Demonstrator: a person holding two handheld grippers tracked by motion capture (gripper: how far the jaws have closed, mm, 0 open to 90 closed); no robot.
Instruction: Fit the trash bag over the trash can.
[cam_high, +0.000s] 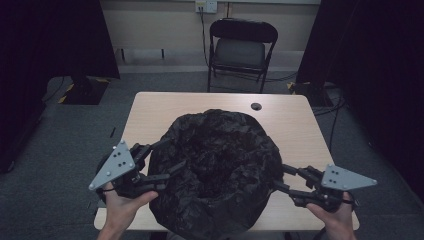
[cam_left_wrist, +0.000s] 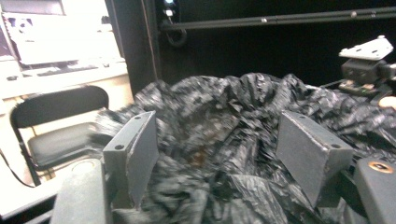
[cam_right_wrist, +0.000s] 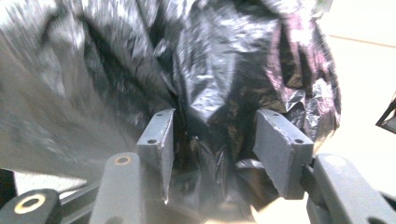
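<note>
Your two hands sit closest, each steering a claw at the big crumpled black plastic bag (cam_high: 215, 170) heaped on the pale wooden counter (cam_high: 295, 125). On your left claw (cam_high: 162, 162) the jaws stand apart with folds of film bunched between them; I can't tell if the pads press. On your right claw (cam_high: 281, 177) the jaws are parted around a ridge of the rim, not yet pinching. To spread the mouth well, I'd take a full fold at each side, close firmly, then pull evenly outward and level. Inside, the bag's hollow looks dark; what it holds can't be made out.
</note>
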